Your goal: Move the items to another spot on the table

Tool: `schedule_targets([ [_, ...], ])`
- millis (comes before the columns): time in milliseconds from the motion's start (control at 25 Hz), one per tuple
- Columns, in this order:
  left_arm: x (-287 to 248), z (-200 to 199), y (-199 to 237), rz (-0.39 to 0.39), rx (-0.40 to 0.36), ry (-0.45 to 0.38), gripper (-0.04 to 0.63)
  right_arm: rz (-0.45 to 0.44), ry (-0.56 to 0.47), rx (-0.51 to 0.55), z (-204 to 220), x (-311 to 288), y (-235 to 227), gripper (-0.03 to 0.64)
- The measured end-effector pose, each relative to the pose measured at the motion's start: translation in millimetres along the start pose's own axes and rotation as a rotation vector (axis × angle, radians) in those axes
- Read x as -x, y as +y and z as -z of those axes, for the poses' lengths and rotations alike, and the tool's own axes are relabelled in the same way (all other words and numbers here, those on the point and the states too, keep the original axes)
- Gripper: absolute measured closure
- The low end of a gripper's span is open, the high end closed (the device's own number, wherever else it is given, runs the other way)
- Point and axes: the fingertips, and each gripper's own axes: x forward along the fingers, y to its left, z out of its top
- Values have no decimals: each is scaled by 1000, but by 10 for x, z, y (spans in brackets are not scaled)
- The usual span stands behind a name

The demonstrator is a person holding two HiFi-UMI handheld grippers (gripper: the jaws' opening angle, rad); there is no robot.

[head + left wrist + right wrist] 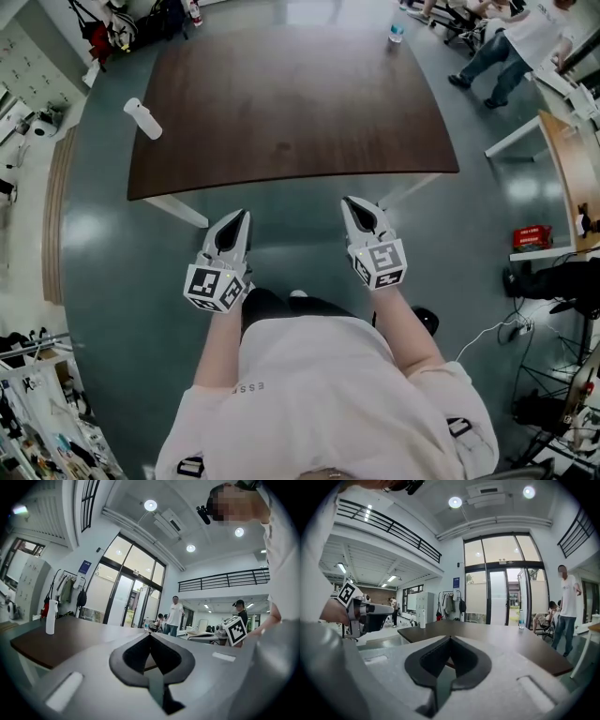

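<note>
The white spray bottle stands upright at the left edge of the table, about midway along that edge, touching nothing else. From there the dark brown top runs open all the way across to the far right corner. The near edge curves across the head view, with a white leg under each near corner.

Short of that near edge, over the grey floor, the left tongs are shut tight, tips together with nothing between them (the left gripper view shows the dark pads meeting in a point). The right tongs hang just beside them, also short of the near edge, likewise closed and empty. Each carries a cube of black-and-white square markers, a pattern and not words.

The water bottle stands at the table's far right corner, close to the edge and well apart from the spray bottle. Beyond that corner are people and chairs, so the floor there is crowded; the floor off the left edge is more open.

A blue sign hangs by the glass doors beyond the table's far side, too small to read. A red box off the right side bears print I cannot make out. Pale letters on the person's shirt are too faint to read.
</note>
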Motion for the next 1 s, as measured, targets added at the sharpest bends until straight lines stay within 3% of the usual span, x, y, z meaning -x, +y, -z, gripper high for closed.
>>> schedule_targets([
  [360,55,72,-422,13,-17,5,578,-26,-6,-5,108,359,39,629],
  [1000,100,83,-594,16,-31,-5,578,-35,-21,3,90,527,8,629],
])
